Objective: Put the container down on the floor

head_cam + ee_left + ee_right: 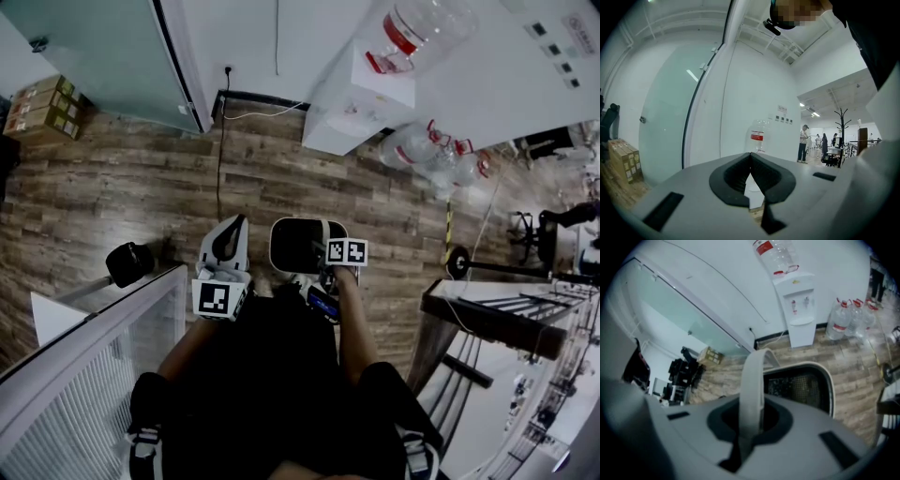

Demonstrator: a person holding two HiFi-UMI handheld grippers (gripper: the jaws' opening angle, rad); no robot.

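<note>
Right jaws: the right gripper (pixel 751 425) is clamping tight on the container's white handle (pixel 753 376). The band is filling the slot and hiding the pad faces.
Left jaws: the left gripper (pixel 750 159) is holding nothing. Its pads are meeting at the tips, leaving only a thin wedge of gap below.
Container: the container (pixel 274 246) is hanging by its handle under the right gripper, just ahead of the person's legs, its dark inside facing up.
Hidden: the gripper body is cutting off the container's near rim. Its base is not showing, so I cannot tell whether it is touching the floor (pixel 112 197).
Open room: bare wood boards are running ahead to the wall edge.
Edges: a water dispenser (pixel 356 103) and spare bottles (pixel 436 155) are sitting by the wall, ahead and to the right. A glass panel (pixel 94 375) is crowding the left side and a dark railing (pixel 497 319) the right.
Pose: both forearms are reaching forward and down, with the grippers side by side and close together. The left one is pointing out toward the wall.
</note>
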